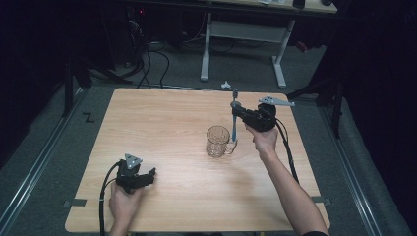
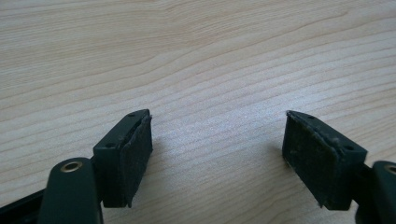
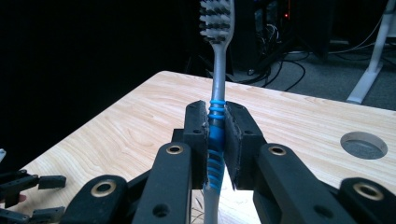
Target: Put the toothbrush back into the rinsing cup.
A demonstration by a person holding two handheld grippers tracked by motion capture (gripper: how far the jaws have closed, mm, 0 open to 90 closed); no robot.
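A clear glass mug [image 1: 218, 141] with its handle to the right stands upright near the table's middle. Just right of it, a grey toothbrush [image 1: 234, 129] with a blue ribbed grip [image 3: 215, 135] stands vertical, bristle head [image 3: 215, 21] up, its lower end beside the mug's handle. My right gripper [image 1: 236, 111] is shut on the toothbrush's grip, and the right gripper view has the jaws [image 3: 215, 140] clamped on either side of it. My left gripper [image 1: 149, 176] rests at the front left of the table. Its jaws stand wide open [image 2: 217, 158] over bare wood.
The wooden table [image 1: 162, 123] has a round cable hole [image 3: 364, 144] near its edge. The left gripper [image 3: 28, 196] lies far off at the lower left of the right gripper view. A white desk frame [image 1: 241, 44] and cables stand on the floor beyond the table.
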